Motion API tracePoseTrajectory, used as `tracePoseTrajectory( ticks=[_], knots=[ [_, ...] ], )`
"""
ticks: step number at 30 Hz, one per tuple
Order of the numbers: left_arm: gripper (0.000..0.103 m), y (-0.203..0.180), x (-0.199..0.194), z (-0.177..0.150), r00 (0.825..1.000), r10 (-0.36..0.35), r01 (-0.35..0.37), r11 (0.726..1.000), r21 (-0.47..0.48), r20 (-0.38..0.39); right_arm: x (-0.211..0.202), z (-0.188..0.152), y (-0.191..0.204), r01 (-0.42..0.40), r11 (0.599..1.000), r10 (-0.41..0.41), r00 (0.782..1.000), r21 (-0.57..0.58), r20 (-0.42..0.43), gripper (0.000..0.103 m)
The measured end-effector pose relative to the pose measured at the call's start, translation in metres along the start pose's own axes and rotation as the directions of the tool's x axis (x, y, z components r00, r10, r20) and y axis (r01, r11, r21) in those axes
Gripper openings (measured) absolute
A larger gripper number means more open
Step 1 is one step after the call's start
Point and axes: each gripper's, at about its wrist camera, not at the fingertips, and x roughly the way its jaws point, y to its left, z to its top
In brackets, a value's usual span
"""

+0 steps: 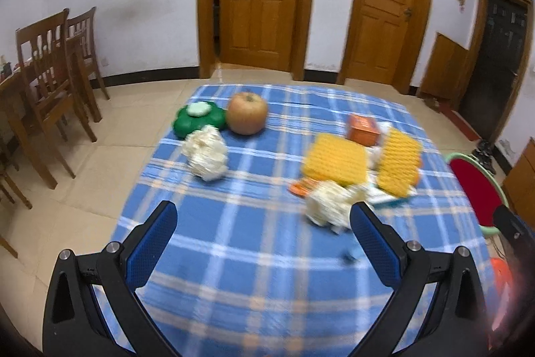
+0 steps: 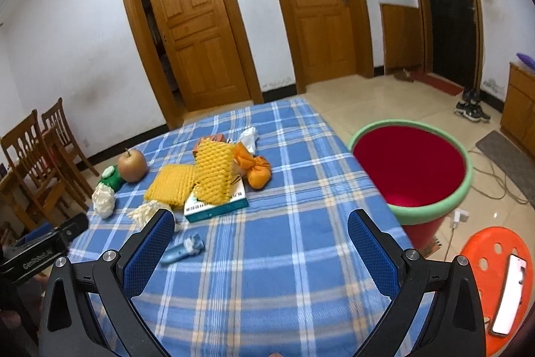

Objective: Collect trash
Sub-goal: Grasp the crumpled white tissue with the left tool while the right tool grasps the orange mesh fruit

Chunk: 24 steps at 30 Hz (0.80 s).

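On the blue plaid tablecloth (image 1: 254,273) (image 2: 294,256) lie two crumpled white paper wads (image 1: 206,153) (image 1: 329,206), two yellow foam fruit nets (image 1: 334,163) (image 2: 214,173), an orange box (image 1: 362,128), an orange bag (image 2: 257,173), a flat teal-and-white box (image 2: 217,206) and a small blue wrapper (image 2: 184,250). My left gripper (image 1: 264,216) hovers open over the near cloth, its right finger beside the nearer wad. The right gripper (image 2: 260,225) is open too, with nothing between its fingers. A red bin with a green rim (image 2: 411,169) (image 1: 471,183) stands right of the table.
An apple (image 1: 247,112) (image 2: 132,165) and a green flower-shaped container (image 1: 197,119) sit at the table's far left. Wooden chairs (image 1: 50,82) stand left. An orange stool (image 2: 501,283) carrying a phone (image 2: 510,293) is at the near right. Cables trail on the floor.
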Motion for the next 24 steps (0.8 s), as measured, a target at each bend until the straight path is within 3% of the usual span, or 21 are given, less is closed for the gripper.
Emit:
tracePoseTrajectory(
  ticks=[7, 15, 21, 23, 24],
  knots=[
    [0.101, 0.038, 0.05, 0.026, 0.995, 0.096, -0.097, 0.995, -0.028, -0.041, 0.058, 0.02, -0.01, 0.002, 1.0, -0.003, 0.996, -0.005, -0.093, 0.103],
    [0.09, 0.058, 0.111, 0.039, 0.988, 0.093, -0.096, 0.995, -0.017, -0.123, 0.113, 0.029, -0.022, 0.039, 0.999, -0.038, 0.984, 0.002, -0.177, 0.103],
    [0.071, 0.061, 0.139, 0.033, 0.981, 0.008, -0.015, 0.999, -0.03, -0.196, 0.145, 0.031, -0.018, 0.056, 0.998, -0.061, 0.972, -0.028, -0.226, 0.103],
    [0.055, 0.061, 0.145, 0.03, 0.976, -0.017, 0.008, 0.999, -0.045, -0.216, 0.152, 0.03, -0.015, 0.066, 0.997, -0.074, 0.968, -0.042, -0.241, 0.103],
    [0.052, 0.063, 0.148, 0.029, 0.973, -0.031, 0.018, 0.998, -0.057, -0.227, 0.156, 0.03, -0.014, 0.072, 0.996, -0.081, 0.966, -0.048, -0.245, 0.103]
  ],
)
